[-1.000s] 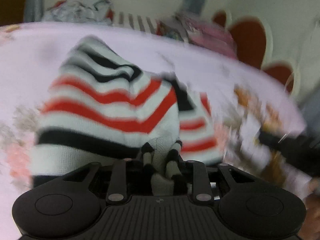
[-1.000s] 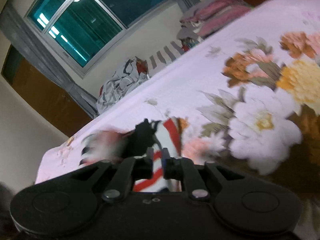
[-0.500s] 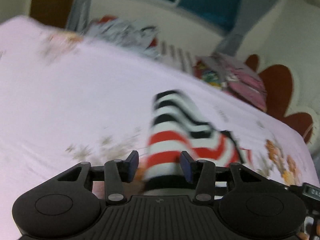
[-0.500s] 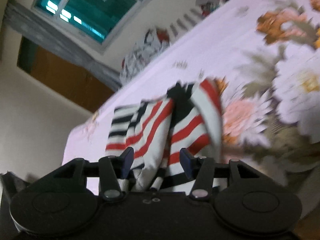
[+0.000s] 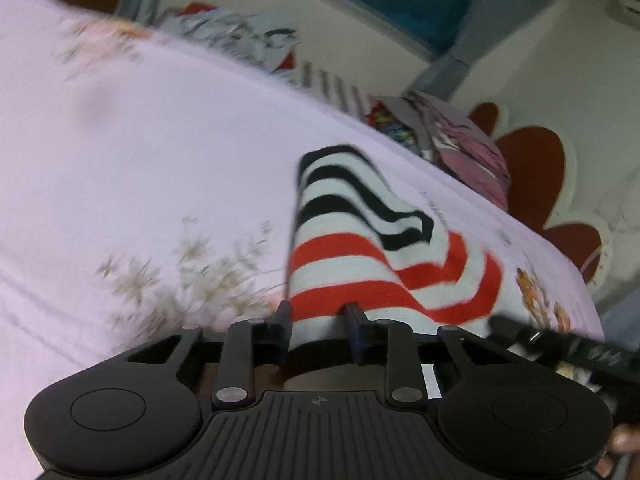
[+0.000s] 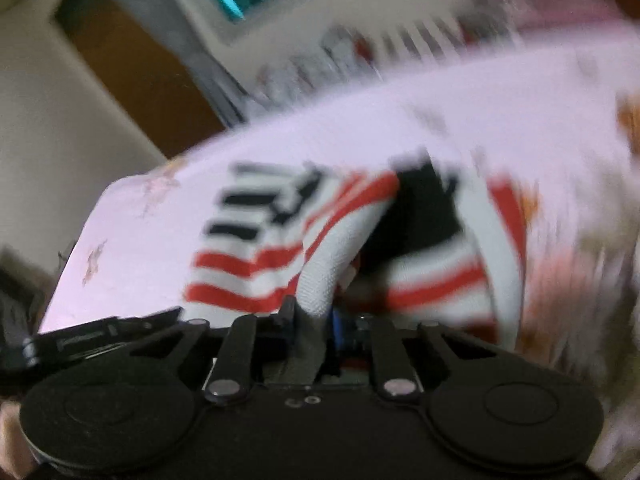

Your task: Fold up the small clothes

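Observation:
A small knit garment with red, black and white stripes point(image 5: 360, 248) lies bunched on the pink floral bedsheet point(image 5: 160, 168). My left gripper point(image 5: 320, 320) has its fingers partly closed around the garment's near edge, with cloth between them. My right gripper point(image 6: 314, 316) is closed on a white fold of the same garment point(image 6: 340, 248); this view is motion blurred. The right gripper's body shows at the lower right of the left wrist view point(image 5: 560, 344).
A heap of unfolded clothes point(image 5: 240, 40) and a pink pile point(image 5: 460, 140) lie along the far edge of the bed by the wall and window. A red-and-white headboard point(image 5: 540, 180) stands at the right. A wooden door point(image 6: 140, 64) is at the back left.
Both grippers opened half a second ago and have now narrowed on the garment's near edge. Both cameras have swung; the right view is now strongly blurred.

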Action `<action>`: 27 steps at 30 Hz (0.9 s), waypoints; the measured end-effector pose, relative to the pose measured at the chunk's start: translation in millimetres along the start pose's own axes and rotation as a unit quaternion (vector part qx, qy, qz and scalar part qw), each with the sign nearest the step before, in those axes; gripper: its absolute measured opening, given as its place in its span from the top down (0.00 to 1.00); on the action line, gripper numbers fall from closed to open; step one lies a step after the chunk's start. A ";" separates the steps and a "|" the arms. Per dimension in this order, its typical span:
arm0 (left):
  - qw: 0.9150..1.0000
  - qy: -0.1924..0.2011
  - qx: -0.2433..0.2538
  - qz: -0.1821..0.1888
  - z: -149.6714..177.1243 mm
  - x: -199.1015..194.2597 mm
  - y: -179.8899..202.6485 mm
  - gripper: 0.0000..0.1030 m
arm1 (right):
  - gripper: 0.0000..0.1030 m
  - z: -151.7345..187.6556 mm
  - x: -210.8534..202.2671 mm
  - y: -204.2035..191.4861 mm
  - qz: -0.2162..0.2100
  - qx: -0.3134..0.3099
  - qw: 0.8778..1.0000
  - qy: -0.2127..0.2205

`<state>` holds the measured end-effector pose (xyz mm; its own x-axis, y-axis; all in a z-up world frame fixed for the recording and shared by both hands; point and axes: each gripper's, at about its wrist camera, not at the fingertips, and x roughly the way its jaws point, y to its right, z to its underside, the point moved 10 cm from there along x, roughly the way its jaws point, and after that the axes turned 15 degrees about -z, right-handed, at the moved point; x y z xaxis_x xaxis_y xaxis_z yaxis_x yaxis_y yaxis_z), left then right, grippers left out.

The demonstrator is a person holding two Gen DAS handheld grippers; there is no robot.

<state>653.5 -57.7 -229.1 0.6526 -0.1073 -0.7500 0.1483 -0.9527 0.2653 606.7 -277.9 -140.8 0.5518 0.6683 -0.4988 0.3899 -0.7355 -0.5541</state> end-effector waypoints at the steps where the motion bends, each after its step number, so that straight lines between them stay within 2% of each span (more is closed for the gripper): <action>1: 1.000 0.004 0.011 0.006 -1.0 -3.3 7.1 0.72 | 0.84 -6.1 -11.6 -5.7 -0.001 -0.026 1.000 0.009; 4: 0.998 0.011 0.051 0.032 -1.8 -10.8 38.9 0.72 | 0.84 -7.3 -38.2 3.0 0.000 -0.040 0.999 0.025; 7: 0.991 0.004 0.132 0.015 8.7 -6.8 72.3 0.72 | 0.84 13.3 -46.4 42.5 0.023 -0.014 1.000 0.014; 9: 0.981 0.003 0.195 -0.010 18.6 -2.8 93.0 0.72 | 0.84 33.4 -41.0 71.7 0.033 0.030 0.999 0.000; 10: 0.977 0.006 0.210 -0.017 20.3 -3.5 99.4 0.72 | 0.85 40.2 -42.0 82.0 0.021 0.055 0.998 0.015; 12: 0.976 0.008 0.217 -0.026 20.5 -4.7 105.1 0.72 | 0.85 41.1 -46.7 87.9 0.004 0.096 0.995 0.040; 17: 0.984 0.017 0.178 -0.008 8.9 -18.2 97.2 0.72 | 0.85 25.8 -54.0 67.9 0.019 0.040 0.997 0.057; 19: 0.983 0.010 0.185 -0.007 11.4 -13.2 99.0 0.72 | 0.85 16.7 -50.8 75.9 0.030 0.034 0.998 0.051; 21: 0.980 0.001 0.198 -0.007 19.9 0.7 109.5 0.72 | 0.85 22.3 -40.3 91.7 0.045 0.044 0.998 0.028; 23: 0.976 -0.006 0.216 -0.015 23.3 8.2 116.9 0.72 | 0.85 30.2 -38.3 100.3 0.033 0.067 0.997 0.028; 27: 0.975 -0.014 0.223 -0.014 19.0 1.0 114.8 0.72 | 0.84 32.3 -47.2 92.7 0.021 0.084 0.996 0.021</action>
<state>657.0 -172.6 -210.9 0.6313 -0.0813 -0.7713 -0.1767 -0.9834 -0.0409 592.9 -374.0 -190.2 0.5966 0.6293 -0.4981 0.2389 -0.7318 -0.6383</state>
